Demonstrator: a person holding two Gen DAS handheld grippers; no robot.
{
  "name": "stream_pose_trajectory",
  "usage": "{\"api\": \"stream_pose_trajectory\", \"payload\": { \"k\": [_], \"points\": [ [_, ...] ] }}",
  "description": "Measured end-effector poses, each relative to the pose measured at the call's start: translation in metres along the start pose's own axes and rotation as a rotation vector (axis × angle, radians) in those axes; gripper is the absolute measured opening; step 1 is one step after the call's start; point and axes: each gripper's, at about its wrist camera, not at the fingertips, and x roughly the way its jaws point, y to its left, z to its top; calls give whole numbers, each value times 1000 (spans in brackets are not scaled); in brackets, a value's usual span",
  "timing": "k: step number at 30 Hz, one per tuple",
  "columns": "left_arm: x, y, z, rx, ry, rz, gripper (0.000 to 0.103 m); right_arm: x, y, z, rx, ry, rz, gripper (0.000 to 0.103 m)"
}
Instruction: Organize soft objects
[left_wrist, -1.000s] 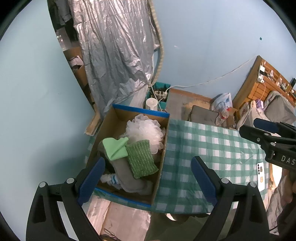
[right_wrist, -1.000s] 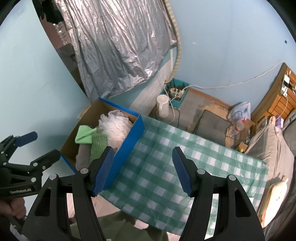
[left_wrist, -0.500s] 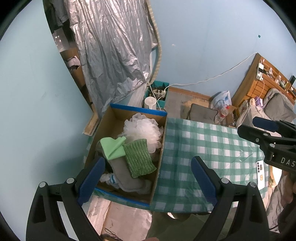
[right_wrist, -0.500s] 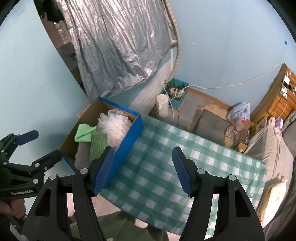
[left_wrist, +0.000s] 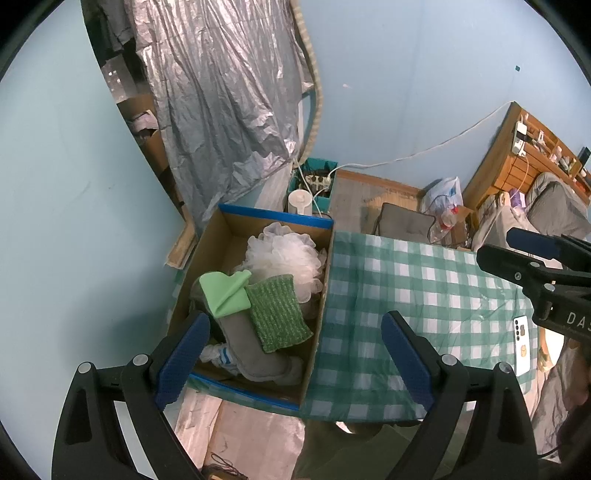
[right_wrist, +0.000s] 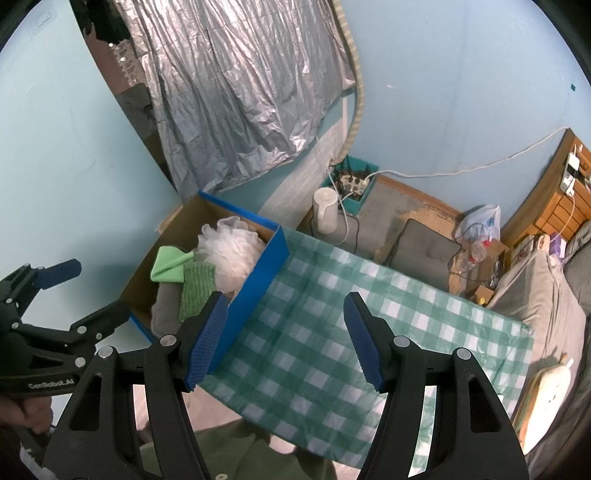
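A blue-edged cardboard box (left_wrist: 221, 236) (right_wrist: 275, 251) stands at the left end of a table under a green checked cloth (left_wrist: 413, 295) (right_wrist: 332, 332). Inside lie a white mesh bath puff (left_wrist: 284, 254) (right_wrist: 231, 251), a light green cloth (left_wrist: 225, 291) (right_wrist: 168, 264), a dark green knitted pad (left_wrist: 277, 314) (right_wrist: 194, 288), a grey soft item (left_wrist: 251, 350) and a white sock with blue stripes (left_wrist: 218, 356). My left gripper (left_wrist: 291, 358) hovers open high above the box's near right corner, holding nothing. Open and empty too, my right gripper (right_wrist: 284, 339) hangs over the cloth beside the box.
A white phone (left_wrist: 522, 343) lies on the cloth's right edge. On the floor behind the table sit a white jug (right_wrist: 327, 214), a teal box of power strips (right_wrist: 351, 182), a grey cushion (right_wrist: 424, 251) and a plastic bag (right_wrist: 480, 221). A silver sheet (left_wrist: 221, 110) covers the wall.
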Motion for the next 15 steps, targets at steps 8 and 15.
{"api": "stream_pose_trajectory", "payload": {
  "k": [8,15],
  "points": [
    [2,2,-1,-3,6,-4,95,0,-1,0,-1,-1,0,65],
    [4,7,-1,-10,10,3,95,0,1,0,-2,-1,0,64]
  ]
}}
